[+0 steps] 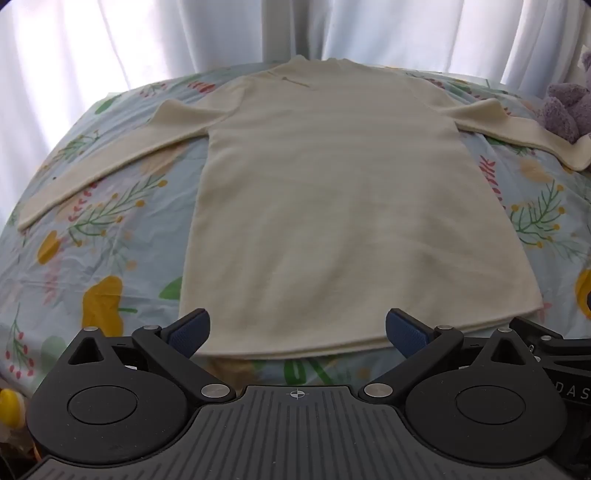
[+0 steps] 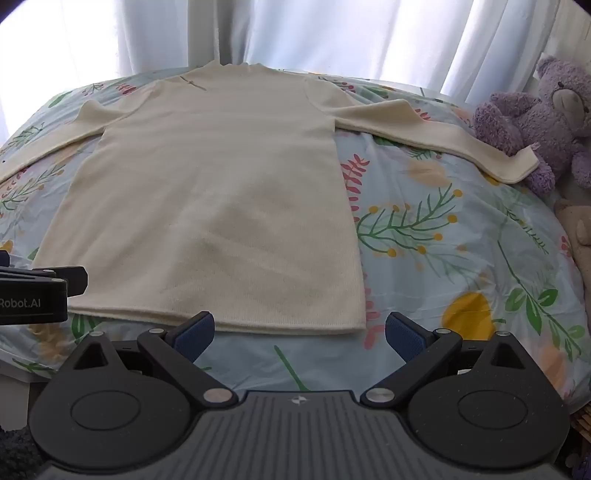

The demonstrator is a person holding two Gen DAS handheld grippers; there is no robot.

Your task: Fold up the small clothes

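A cream long-sleeved sweater [image 1: 332, 206] [image 2: 214, 206] lies flat on a flowered bedsheet [image 1: 96, 236] [image 2: 461, 258], its hem toward me and both sleeves spread outward. My left gripper [image 1: 297, 332] hovers open over the hem's near edge, blue pads wide apart with nothing between them. My right gripper [image 2: 299, 332] is open above the hem's right corner, also holding nothing. The right sleeve's cuff [image 2: 517, 166] rests against a toy bear. The left gripper's body [image 2: 33, 295] shows at the left edge of the right wrist view.
A purple teddy bear [image 2: 543, 118] [image 1: 569, 107] sits at the bed's right side, with a beige plush [image 2: 580, 229] below it. White curtains [image 1: 184, 33] hang behind the bed. A yellow object [image 1: 9, 406] sits at the lower left edge.
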